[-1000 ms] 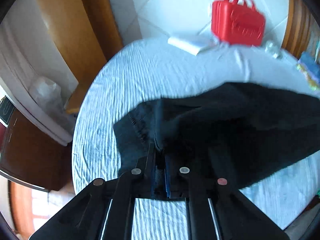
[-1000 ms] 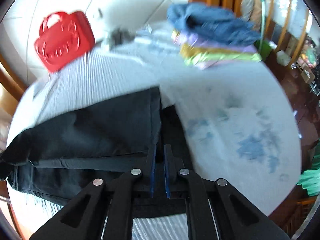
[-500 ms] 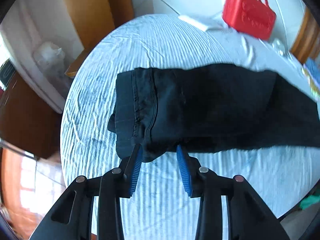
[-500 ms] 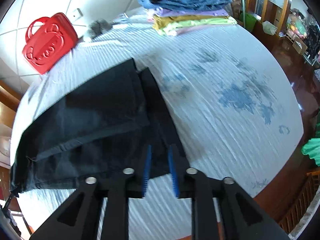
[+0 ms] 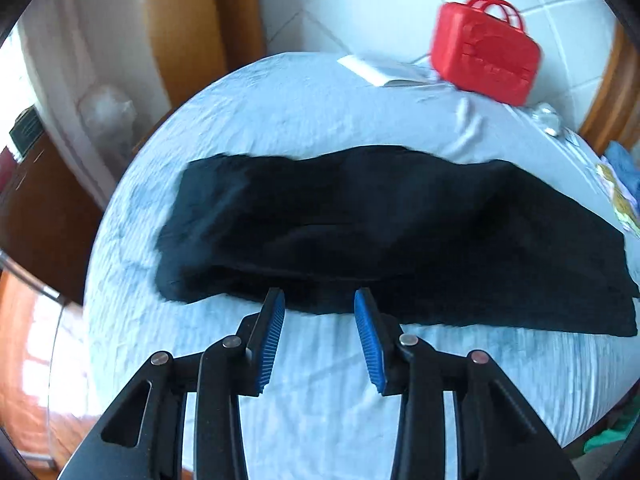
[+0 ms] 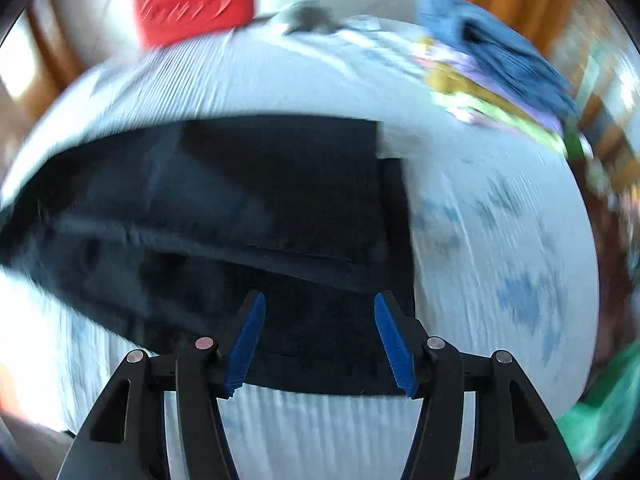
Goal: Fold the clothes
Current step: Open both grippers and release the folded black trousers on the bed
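While both grippers hang with nothing in them, this is the scene from left to right:

Left gripper (image 5: 319, 300): jaws spread wide, holding nothing, tips just at the near edge of the dark cloth.
Black trousers (image 5: 380, 236): folded into a long band lying flat across the middle of the table, one layer over another; in the right wrist view (image 6: 256, 216) the upper layer ends a little short of the lower one on the right.
Table (image 5: 328, 392): round, covered in a pale blue ribbed cloth.
White folded paper (image 5: 384, 70): at the far edge, beside the red case.
Red case (image 5: 486, 66): plastic, with handles, at the far rim near the tiled wall.
Right gripper (image 6: 318, 300): jaws wide apart, nothing held, over the near part of the trousers.
Pile of clothes (image 6: 500, 68): folded, blue on top, then purple, yellow and green, at the far right of the table; blurred.
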The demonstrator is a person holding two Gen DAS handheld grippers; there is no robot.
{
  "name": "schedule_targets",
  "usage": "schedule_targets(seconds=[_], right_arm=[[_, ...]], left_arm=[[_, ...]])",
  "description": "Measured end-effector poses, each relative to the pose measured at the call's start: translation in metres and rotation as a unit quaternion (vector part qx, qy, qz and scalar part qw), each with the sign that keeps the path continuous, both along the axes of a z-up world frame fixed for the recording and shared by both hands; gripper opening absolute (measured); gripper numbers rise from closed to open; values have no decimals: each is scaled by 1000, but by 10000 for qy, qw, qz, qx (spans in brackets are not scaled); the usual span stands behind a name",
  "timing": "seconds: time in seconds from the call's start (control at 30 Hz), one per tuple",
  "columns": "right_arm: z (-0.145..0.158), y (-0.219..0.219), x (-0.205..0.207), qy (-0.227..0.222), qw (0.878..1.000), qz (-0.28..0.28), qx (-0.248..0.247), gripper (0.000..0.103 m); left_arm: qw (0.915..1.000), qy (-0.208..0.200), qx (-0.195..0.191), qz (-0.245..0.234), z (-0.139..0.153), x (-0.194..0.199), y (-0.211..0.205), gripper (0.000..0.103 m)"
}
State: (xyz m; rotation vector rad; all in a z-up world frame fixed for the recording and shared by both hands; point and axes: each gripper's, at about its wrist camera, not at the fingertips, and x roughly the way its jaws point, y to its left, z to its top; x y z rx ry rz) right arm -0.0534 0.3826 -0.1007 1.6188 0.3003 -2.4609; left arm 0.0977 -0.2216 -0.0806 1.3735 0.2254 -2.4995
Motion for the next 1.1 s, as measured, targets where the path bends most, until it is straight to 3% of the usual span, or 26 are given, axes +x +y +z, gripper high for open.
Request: schedule_targets(seconds=[0.13, 0.37, 0.47, 0.57, 0.67, 0.7, 0.73, 0.77, 0.83, 1.0, 1.1], right_arm=[[-10, -10, -9, 14, 9978, 530, 388, 57], [-9, -37, -6, 148, 9909, 1240, 497, 57], [-13, -48, -7, 162, 9876, 1436, 616, 57], [-20, -52, -12, 185, 9858, 1463, 802, 57], [-28, -56, -20, 197, 9841, 1492, 949, 57], [-33, -57, -24, 122, 9839, 1458, 1026, 47], [-38, -58, -29, 41, 9836, 1418, 1111, 29], [-42, -58, -33, -18, 9842, 1352, 1141, 19], [-32, -51, -38, 68, 9895, 1076, 961, 9], [31, -21, -15, 810, 9954, 391, 343, 8], [41, 8, 2, 792, 9964, 99, 299, 8]], left_arm=[[9997, 28, 225, -55, -4, -28, 24, 37], [9971, -171, -153, -731, -15, -59, 79, 48], [9921, -369, -880, -820, -27, -61, 84, 48], [9893, -524, -1108, -790, -41, -65, 72, 48], [9919, -600, -837, -738, -54, -74, 58, 46], [9928, -615, -713, -740, -59, -77, 53, 38], [9946, -599, -502, -677, -62, -79, 47, 3], [9964, -566, -245, -579, -63, -81, 40, 0], [9984, -331, 100, -450, -57, -78, 29, 0], [9983, 120, 275, -505, -18, -46, 17, 0], [9981, 59, 415, -443, -12, -23, 6, 0]])
